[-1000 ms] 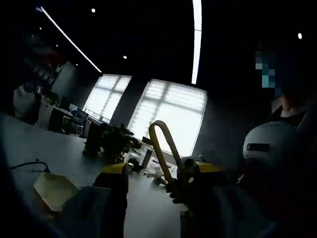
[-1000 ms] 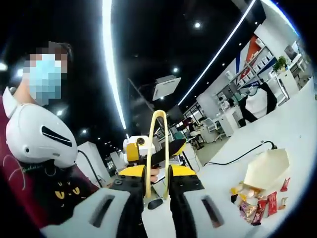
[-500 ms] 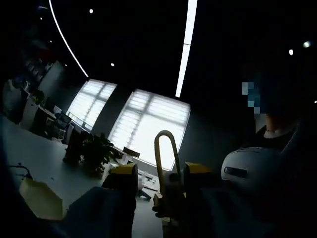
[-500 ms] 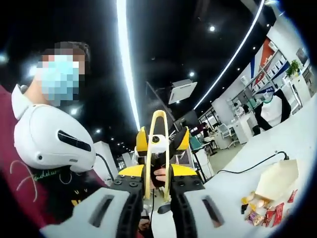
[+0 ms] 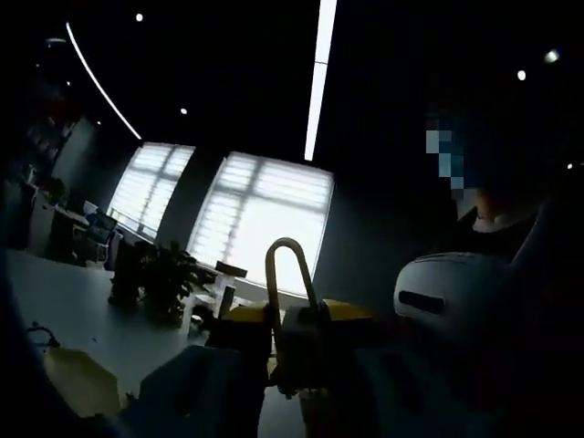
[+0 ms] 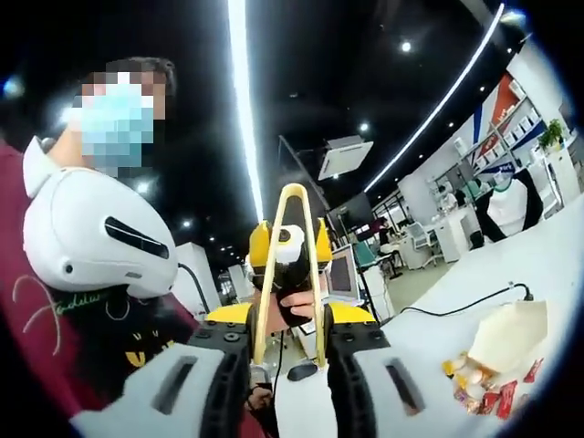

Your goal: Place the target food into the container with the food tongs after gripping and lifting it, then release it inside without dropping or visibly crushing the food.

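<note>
The yellow food tongs [image 6: 288, 265] stand upright between my right gripper's [image 6: 290, 319] jaws, looped end up, and the gripper is shut on their arms. Straight ahead, just past the loop, my left gripper [image 6: 289, 260] faces me with a hand under it. In the dim left gripper view the same tongs [image 5: 285, 274] rise between my left gripper's [image 5: 297, 315] jaws. It is too dark to tell whether those jaws touch them. Wrapped snacks [image 6: 484, 394] lie beside a tan paper container [image 6: 506, 333] on the white table at the lower right. The paper container [image 5: 80, 383] also appears low on the left.
A person wearing a white device [image 6: 96, 239] on the chest stands close on the left. A black cable [image 6: 474, 297] runs across the white table [image 6: 547, 265]. A potted plant [image 5: 160, 278] and bright windows [image 5: 265, 219] lie beyond the table.
Both grippers have drawn closer, facing each other. The tongs' arms have spread a little between the right jaws, and the left jaws have narrowed around the loop.
</note>
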Demonstrator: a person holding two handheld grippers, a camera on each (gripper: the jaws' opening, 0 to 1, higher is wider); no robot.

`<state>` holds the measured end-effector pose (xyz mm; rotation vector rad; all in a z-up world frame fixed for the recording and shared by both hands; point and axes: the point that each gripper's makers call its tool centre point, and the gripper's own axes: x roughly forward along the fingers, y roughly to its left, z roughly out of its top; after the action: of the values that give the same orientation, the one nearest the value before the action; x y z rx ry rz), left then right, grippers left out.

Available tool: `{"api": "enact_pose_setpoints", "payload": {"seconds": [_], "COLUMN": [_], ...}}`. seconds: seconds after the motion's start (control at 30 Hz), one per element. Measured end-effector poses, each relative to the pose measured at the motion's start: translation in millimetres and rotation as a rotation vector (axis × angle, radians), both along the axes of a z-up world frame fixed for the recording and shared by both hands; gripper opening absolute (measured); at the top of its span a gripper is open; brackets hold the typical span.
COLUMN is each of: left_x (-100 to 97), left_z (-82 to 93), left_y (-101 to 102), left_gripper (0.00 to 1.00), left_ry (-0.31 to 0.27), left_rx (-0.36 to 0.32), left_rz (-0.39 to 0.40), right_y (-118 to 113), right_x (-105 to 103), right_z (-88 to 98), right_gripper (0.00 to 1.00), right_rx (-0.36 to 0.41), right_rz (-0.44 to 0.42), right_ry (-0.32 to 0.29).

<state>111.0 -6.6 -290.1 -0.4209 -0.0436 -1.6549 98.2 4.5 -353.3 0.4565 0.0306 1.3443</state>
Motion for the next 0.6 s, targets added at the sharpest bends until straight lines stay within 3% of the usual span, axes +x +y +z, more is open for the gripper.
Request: {"api": "enact_pose_setpoints", "payload": {"seconds": [0.13,0.33,0.6], "left_x": [-1.8,-2.5,1.2], "left_z": [-3.9,-17.9,-34.8], "left_y": [-0.9,-6.2,-10.5], "left_gripper": [0.22,0.22,0.22], "left_ry": [-0.024,-0.076,-0.105], "left_rx": [0.03,0.121,0.208], "left_rz": [-0.018,-0.04,-0.053], "right_y": [0.1,4.8,11.9], "right_x": [1.7,1.8,5.4], "right_z": [-4.2,-23.1,-39.1], "right_gripper": [0.31,0.32,0.31], "right_rx": [-0.032,-0.217,-0.31], "right_rz": [0.022,0.048,0.062], "right_ry": [0.033,-0.025,-0.035]}}
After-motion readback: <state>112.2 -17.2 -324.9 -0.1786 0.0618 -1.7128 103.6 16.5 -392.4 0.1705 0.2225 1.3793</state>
